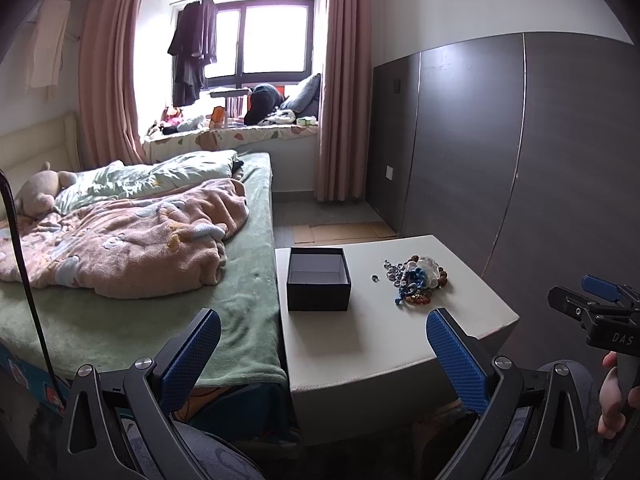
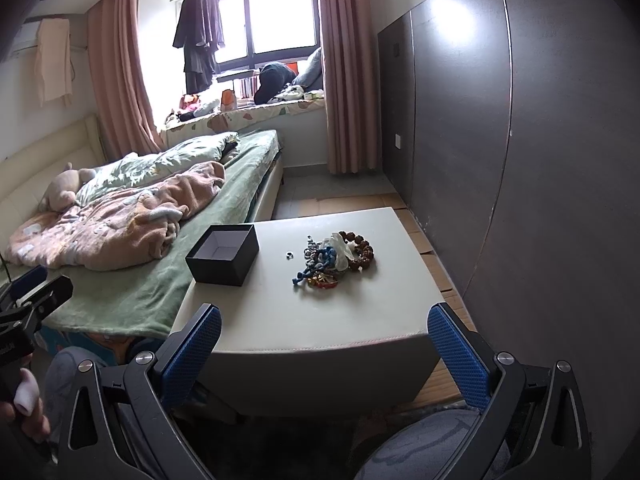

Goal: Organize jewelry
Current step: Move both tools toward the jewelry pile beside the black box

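An open, empty black box (image 1: pixel 319 280) (image 2: pixel 224 254) stands on the left side of a white low table (image 1: pixel 360 344) (image 2: pixel 312 320). A tangled pile of jewelry (image 1: pixel 416 278) (image 2: pixel 334 258) lies to its right: brown bead bracelets, a blue cord, silver chain, white pieces. A small ring (image 1: pixel 375 278) (image 2: pixel 289 255) lies alone between box and pile. My left gripper (image 1: pixel 324 344) is open and empty, short of the table's near edge. My right gripper (image 2: pixel 324 344) is open and empty, also short of the near edge; it shows at the right of the left view (image 1: pixel 592 304).
A bed (image 1: pixel 140 280) with a green cover, pink blanket and soft toy adjoins the table's left side. A dark panelled wall (image 2: pixel 520 160) runs along the right. Cardboard sheets lie on the floor (image 1: pixel 340 232) beyond the table. A cluttered window seat is at the back.
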Demonstrator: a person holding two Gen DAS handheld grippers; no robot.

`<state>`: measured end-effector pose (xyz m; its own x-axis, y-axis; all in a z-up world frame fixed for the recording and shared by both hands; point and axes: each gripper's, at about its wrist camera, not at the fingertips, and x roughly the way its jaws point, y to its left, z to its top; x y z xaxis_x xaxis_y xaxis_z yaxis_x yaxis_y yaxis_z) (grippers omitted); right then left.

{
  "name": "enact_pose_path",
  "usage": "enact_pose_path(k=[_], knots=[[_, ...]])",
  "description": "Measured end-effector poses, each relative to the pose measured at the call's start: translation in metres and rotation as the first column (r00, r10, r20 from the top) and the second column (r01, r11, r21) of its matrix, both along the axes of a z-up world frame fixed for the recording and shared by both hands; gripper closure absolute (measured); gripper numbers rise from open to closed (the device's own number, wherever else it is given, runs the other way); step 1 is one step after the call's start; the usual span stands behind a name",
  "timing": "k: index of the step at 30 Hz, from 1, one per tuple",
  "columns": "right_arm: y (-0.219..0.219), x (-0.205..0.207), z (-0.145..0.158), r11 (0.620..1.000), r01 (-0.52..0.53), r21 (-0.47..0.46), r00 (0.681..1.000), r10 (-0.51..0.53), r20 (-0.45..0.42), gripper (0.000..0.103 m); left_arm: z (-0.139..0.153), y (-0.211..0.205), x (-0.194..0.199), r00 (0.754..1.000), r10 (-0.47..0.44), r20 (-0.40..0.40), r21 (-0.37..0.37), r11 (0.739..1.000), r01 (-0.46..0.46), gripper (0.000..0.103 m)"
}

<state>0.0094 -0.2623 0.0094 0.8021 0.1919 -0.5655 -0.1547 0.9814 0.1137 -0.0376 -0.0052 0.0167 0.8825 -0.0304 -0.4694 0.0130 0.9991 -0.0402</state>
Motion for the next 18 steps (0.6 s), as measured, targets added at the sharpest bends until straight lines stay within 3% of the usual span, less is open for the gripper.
enact_pose_path(k=[18], knots=[[-0.016,-0.018,0.010,1.000,0.002,0.030,0.999,-0.003,0.040,0.000,0.011,-0.014,-0.009,1.000,-0.018,0.016,0.025,1.000,0.017,0.000]])
